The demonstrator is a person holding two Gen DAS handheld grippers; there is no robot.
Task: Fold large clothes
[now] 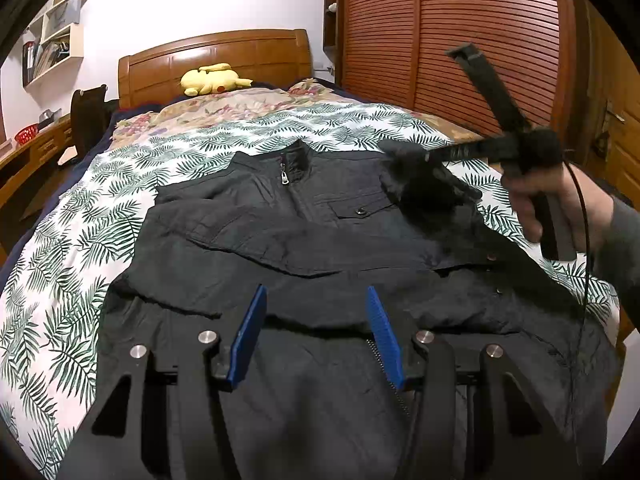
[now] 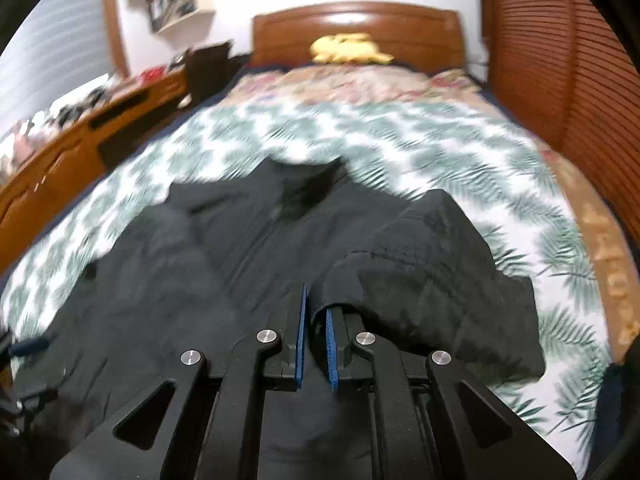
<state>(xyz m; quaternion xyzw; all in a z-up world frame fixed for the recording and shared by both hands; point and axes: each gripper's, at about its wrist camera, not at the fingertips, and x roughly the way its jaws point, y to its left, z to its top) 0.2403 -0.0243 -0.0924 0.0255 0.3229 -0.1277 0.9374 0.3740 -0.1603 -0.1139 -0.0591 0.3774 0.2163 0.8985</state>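
The right gripper (image 2: 316, 336) pinches the black jacket's (image 1: 280, 240) sleeve (image 2: 420, 256) – lifted off the leafy bedspread (image 1: 80, 240). The left gripper (image 1: 316, 332) hangs half open – holding nothing.

Room around jacket
Quilt (image 1: 80, 216) bare left and beyond jacket (image 1: 280, 240); wardrobe (image 1: 460, 40) close right, headboard (image 1: 216, 56) far.

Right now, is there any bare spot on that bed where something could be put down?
Yes. The leaf-print cover lies bare left of the black jacket, and again between its collar and the floral quilt. The middle is crowded: the jacket fills it, with the right gripper clamped on a sleeve.
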